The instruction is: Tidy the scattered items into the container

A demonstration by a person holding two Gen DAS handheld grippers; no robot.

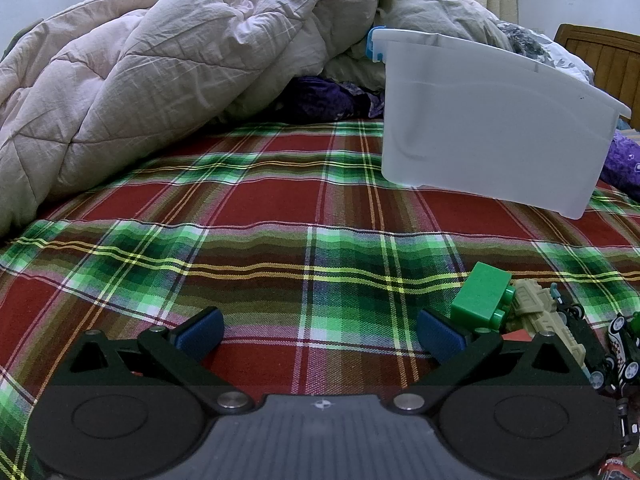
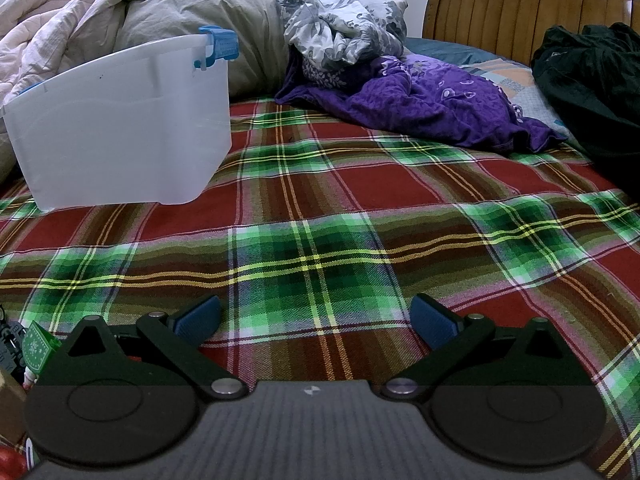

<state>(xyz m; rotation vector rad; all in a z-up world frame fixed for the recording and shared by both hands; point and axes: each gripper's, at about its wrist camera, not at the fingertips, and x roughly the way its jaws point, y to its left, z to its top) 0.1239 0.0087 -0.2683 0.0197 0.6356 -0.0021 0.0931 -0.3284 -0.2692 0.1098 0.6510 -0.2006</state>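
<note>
A translucent white plastic bin [image 1: 488, 132] with blue latches stands on the plaid bedspread, far right in the left wrist view and far left in the right wrist view [image 2: 120, 128]. My left gripper [image 1: 320, 334] is open and empty, low over the bedspread. Just right of it lie a green toy brick [image 1: 482, 300], a tan toy truck [image 1: 544, 320] and small toy cars [image 1: 620, 344]. My right gripper [image 2: 316, 322] is open and empty over bare bedspread. A green patterned item [image 2: 38, 346] shows at its lower left edge.
A crumpled pink quilt [image 1: 140, 72] fills the back left of the bed. Purple cloth [image 2: 432, 104] and a grey floral cover [image 2: 340, 28] lie beside the bin. A dark garment [image 2: 592, 92] is at the right, before a wooden headboard [image 2: 520, 4].
</note>
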